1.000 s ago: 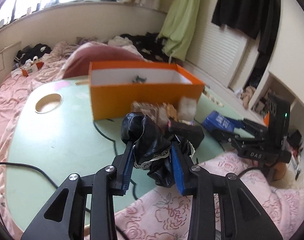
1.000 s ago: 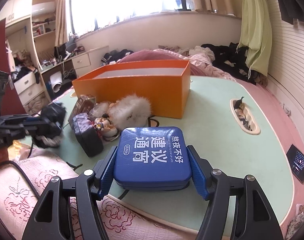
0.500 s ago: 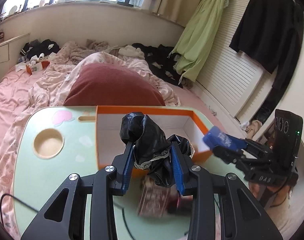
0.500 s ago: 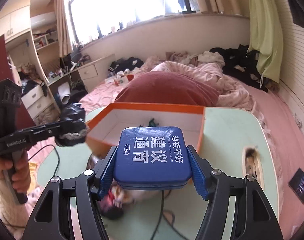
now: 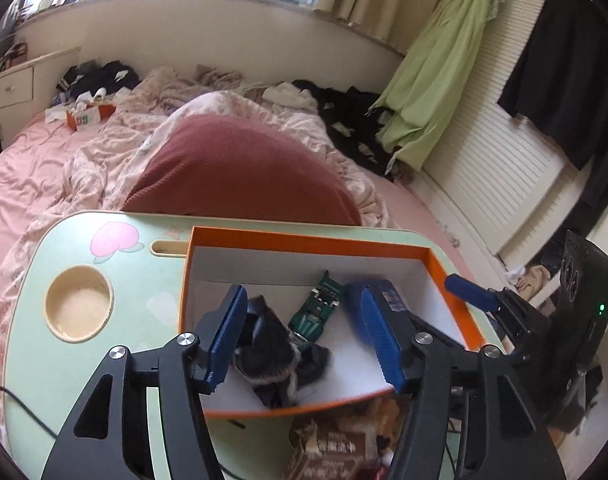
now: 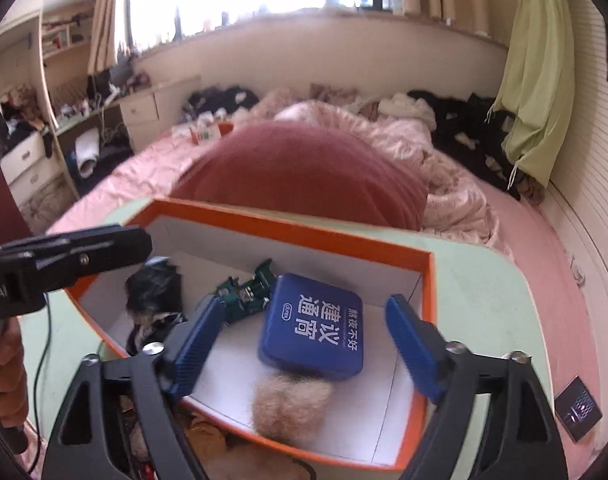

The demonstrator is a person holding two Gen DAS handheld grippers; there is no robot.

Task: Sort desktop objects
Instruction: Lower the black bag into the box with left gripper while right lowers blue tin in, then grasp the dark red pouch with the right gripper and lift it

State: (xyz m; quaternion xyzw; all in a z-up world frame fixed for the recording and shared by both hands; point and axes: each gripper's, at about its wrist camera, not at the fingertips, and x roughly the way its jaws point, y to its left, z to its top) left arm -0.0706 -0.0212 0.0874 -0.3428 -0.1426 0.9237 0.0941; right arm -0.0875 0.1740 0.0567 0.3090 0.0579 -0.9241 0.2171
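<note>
Both hand-held grippers tilt down over the open orange cardboard box [image 6: 424, 276], jaws just opened: the flat blue tin [image 6: 312, 330] lies inside below the spread right gripper [image 6: 304, 354], the crumpled black lace-trimmed cloth [image 5: 270, 354] inside under the parted left gripper [image 5: 304, 334], neither gripped.

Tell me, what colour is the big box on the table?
The box is orange outside and white inside; the right wrist view shows it best.
</note>
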